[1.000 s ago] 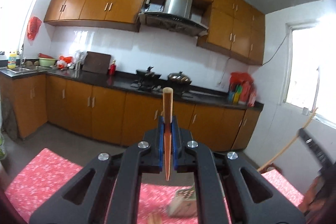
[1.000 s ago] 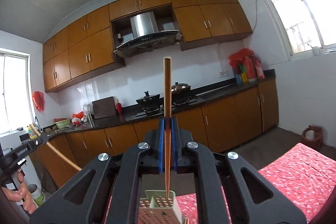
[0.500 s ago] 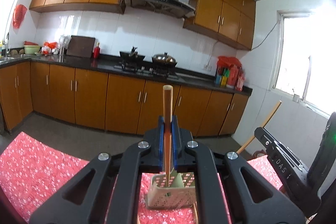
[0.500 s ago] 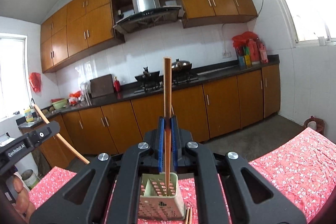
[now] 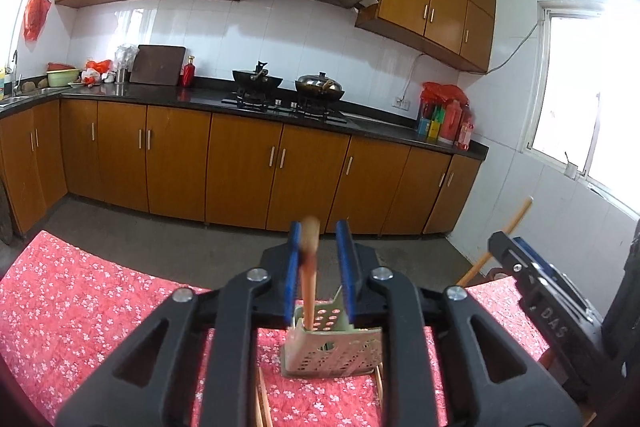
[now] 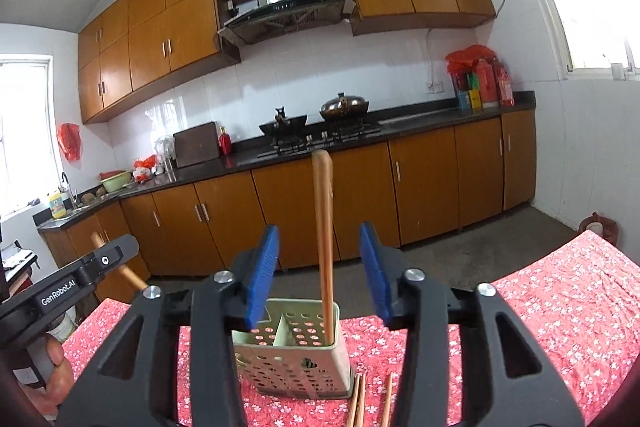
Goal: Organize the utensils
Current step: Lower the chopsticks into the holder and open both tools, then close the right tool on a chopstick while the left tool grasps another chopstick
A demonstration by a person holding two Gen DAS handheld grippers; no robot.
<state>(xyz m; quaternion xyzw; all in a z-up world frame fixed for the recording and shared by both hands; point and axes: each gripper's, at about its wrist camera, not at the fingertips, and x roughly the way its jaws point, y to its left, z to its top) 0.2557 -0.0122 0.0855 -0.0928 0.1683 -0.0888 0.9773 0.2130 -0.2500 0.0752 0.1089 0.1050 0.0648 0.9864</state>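
Chopsticks: one [image 5: 309, 279] stands in the perforated holder [image 5: 332, 355] between the left gripper [image 5: 319, 267] fingers, one [image 6: 324, 247] in the same holder [image 6: 296, 359] between the right gripper [image 6: 319, 267] fingers; at least three more [image 6: 358, 403] lie on the red floral cloth [image 6: 560, 307]. Both grippers point nearly level over the holder. Both sets of fingers are opening, blue pads clear of the sticks.
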